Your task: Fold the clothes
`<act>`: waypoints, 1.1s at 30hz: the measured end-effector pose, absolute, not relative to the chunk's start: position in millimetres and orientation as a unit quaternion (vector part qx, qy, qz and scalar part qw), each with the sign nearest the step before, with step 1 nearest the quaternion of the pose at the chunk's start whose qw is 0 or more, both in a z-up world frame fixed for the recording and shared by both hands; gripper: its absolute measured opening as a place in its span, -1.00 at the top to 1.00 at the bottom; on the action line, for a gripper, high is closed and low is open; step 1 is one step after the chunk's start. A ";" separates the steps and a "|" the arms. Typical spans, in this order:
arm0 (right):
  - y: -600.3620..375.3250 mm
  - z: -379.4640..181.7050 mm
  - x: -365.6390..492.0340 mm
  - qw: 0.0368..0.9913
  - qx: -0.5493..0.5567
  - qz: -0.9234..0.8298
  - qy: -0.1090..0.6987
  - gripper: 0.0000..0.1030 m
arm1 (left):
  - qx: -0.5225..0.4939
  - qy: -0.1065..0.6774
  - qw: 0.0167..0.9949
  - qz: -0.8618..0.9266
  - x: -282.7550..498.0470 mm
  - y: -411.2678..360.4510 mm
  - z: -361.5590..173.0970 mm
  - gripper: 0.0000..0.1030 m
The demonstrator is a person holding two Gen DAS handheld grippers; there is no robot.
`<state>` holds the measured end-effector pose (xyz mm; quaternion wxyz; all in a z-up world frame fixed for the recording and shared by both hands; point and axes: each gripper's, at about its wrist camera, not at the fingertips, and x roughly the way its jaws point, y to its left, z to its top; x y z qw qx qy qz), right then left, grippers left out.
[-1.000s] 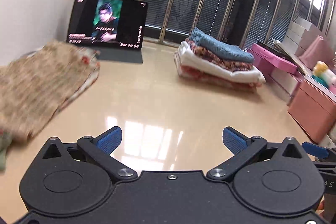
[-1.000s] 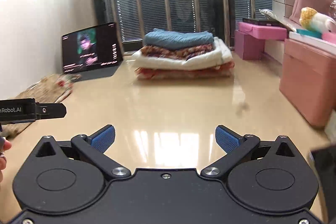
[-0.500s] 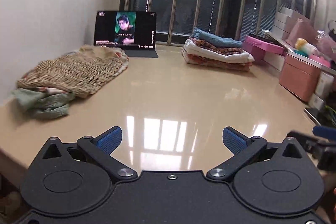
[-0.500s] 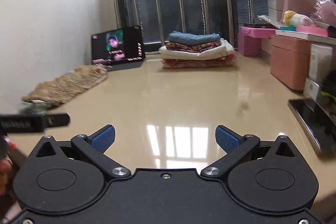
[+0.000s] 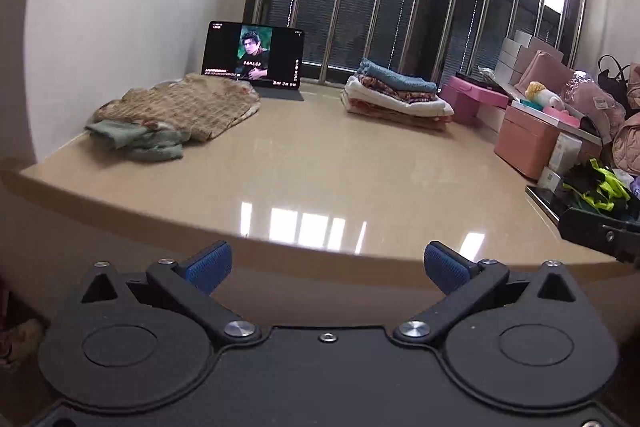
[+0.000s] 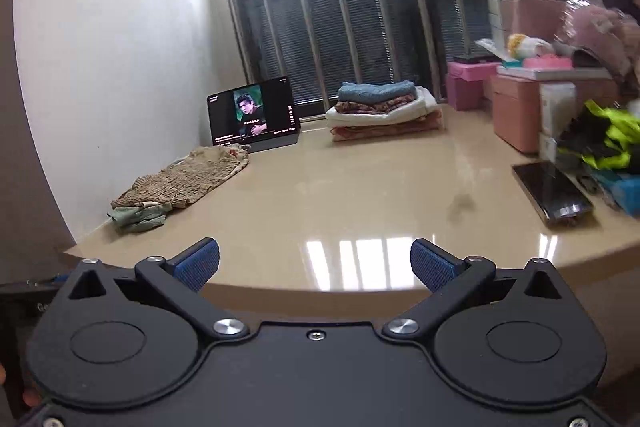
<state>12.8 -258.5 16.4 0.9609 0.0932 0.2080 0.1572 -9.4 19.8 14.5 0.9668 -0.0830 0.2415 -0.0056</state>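
A pile of unfolded clothes, a beige patterned garment (image 5: 188, 105) over a crumpled green one (image 5: 138, 139), lies at the table's left side; it also shows in the right wrist view (image 6: 184, 177). A stack of folded clothes (image 5: 394, 97) with a blue piece on top sits at the back (image 6: 384, 111). My left gripper (image 5: 327, 267) is open and empty, held back at the table's front edge. My right gripper (image 6: 315, 265) is open and empty, also at the front edge.
The beige glossy table (image 5: 320, 163) has a tablet (image 5: 254, 55) playing video at the back left. Pink boxes (image 5: 524, 143) and clutter line the right side. A black phone (image 6: 552, 191) lies at the right. The right gripper's body (image 5: 600, 231) shows at the right edge.
Both grippers have pulled back from over the table to its front edge and risen. Both stayed open and empty.
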 end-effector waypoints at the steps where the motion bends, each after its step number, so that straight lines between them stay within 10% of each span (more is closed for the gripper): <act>1: -258.5 13.1 6.3 0.959 0.101 0.158 0.212 -1.00 | -0.079 0.236 0.968 -0.005 -15.4 18.2 14.3 -1.00; 33: -247.1 13.4 -25.2 0.969 0.075 0.119 0.202 -0.99 | -0.065 0.182 0.981 -0.016 -45.8 4.7 25.6 -1.00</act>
